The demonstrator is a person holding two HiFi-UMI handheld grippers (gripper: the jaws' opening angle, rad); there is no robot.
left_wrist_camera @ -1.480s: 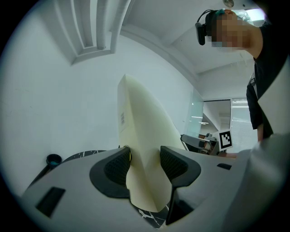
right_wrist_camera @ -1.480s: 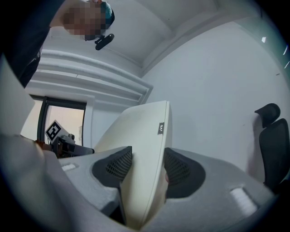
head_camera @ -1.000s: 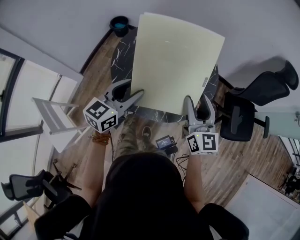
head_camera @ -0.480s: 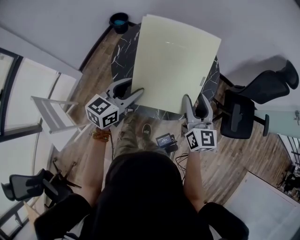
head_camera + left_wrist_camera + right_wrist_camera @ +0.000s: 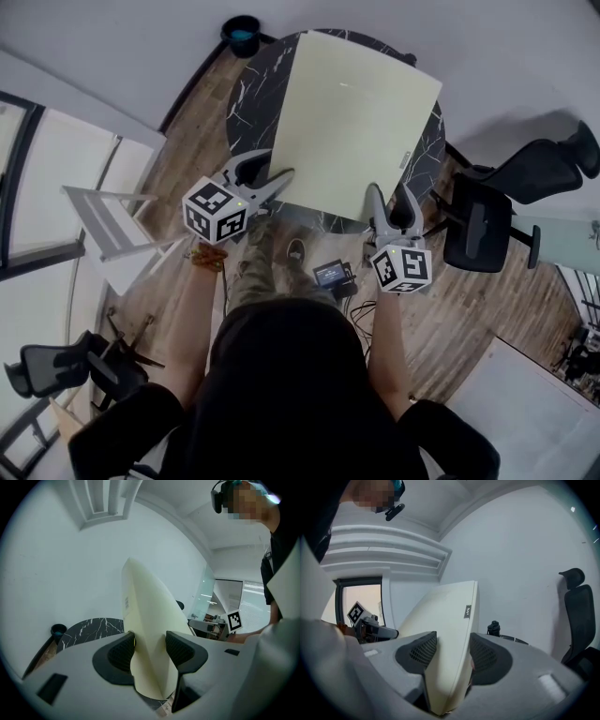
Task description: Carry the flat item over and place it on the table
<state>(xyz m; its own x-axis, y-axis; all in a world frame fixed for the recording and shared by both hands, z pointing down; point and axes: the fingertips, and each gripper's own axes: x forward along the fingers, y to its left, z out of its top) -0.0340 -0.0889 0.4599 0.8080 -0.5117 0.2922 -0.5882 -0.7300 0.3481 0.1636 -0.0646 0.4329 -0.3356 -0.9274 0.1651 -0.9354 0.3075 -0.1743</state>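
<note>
A large pale cream flat board point(image 5: 356, 122) hangs over the round black marble table point(image 5: 246, 103), held at its near edge by both grippers. My left gripper point(image 5: 279, 178) is shut on the board's near left corner, and in the left gripper view the board point(image 5: 147, 630) runs between the dark pads point(image 5: 121, 651). My right gripper point(image 5: 392, 199) is shut on the near right corner; in the right gripper view the board point(image 5: 443, 634) fills the gap between the pads point(image 5: 423, 651). A small label point(image 5: 406, 161) sits on the board's right edge.
A black office chair point(image 5: 492, 211) stands right of the table. A dark bin with a teal rim point(image 5: 242, 33) sits by the wall at the table's far left. A white folding chair point(image 5: 108, 230) stands to the left. A small dark device point(image 5: 332, 276) lies on the wood floor.
Both grippers have carried the board forward, farther over the marble table. The board covers more of the tabletop than before, and both grips are unchanged.
</note>
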